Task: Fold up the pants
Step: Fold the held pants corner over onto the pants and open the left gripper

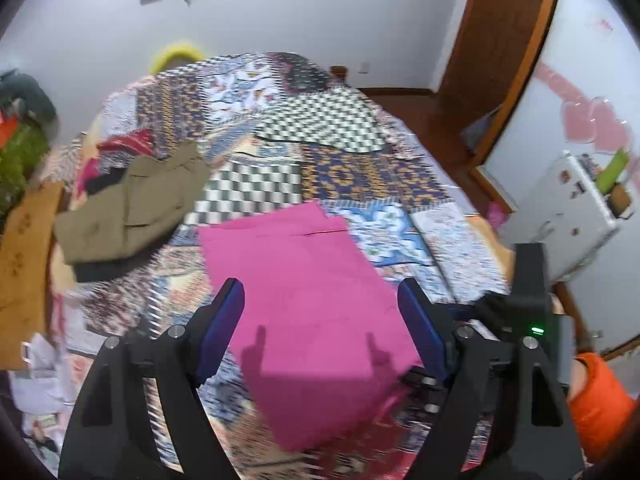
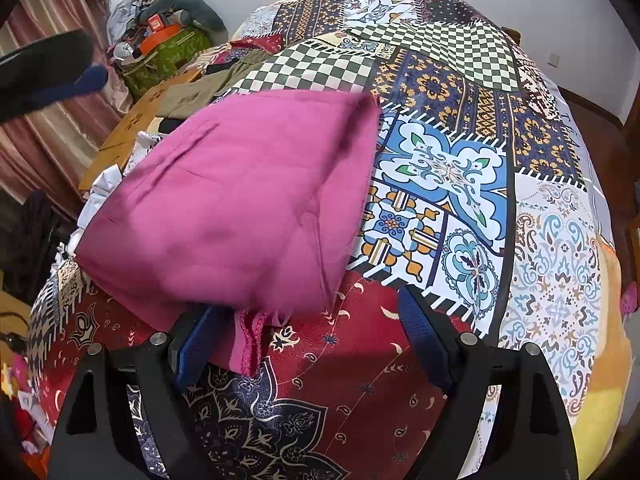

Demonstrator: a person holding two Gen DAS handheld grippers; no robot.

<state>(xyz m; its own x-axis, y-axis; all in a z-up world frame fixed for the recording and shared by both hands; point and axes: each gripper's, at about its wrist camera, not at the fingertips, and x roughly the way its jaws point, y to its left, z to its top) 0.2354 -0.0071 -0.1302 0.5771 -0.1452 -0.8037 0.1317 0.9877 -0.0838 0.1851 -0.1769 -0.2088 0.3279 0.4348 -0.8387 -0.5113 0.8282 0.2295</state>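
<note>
The pink pants (image 1: 308,300) lie folded into a flat rectangle on the patchwork bedspread (image 1: 352,176). My left gripper (image 1: 320,320) hovers above them, jaws wide open and empty. In the right wrist view the pants (image 2: 240,200) lie just ahead of my right gripper (image 2: 308,328), which is open; its left pad (image 2: 196,344) is partly under the near hem, and a frayed pink corner (image 2: 252,340) hangs between the jaws. The right gripper's body (image 1: 528,300) shows at the right edge of the left wrist view. The left gripper's finger (image 2: 60,80) shows at upper left in the right wrist view.
Folded olive pants (image 1: 136,208) lie on a stack of clothes at the bed's left. A wooden board (image 2: 136,120) and cluttered bags (image 2: 168,36) stand left of the bed. A wooden door frame (image 1: 500,60) and a small white fridge (image 1: 576,208) are to the right.
</note>
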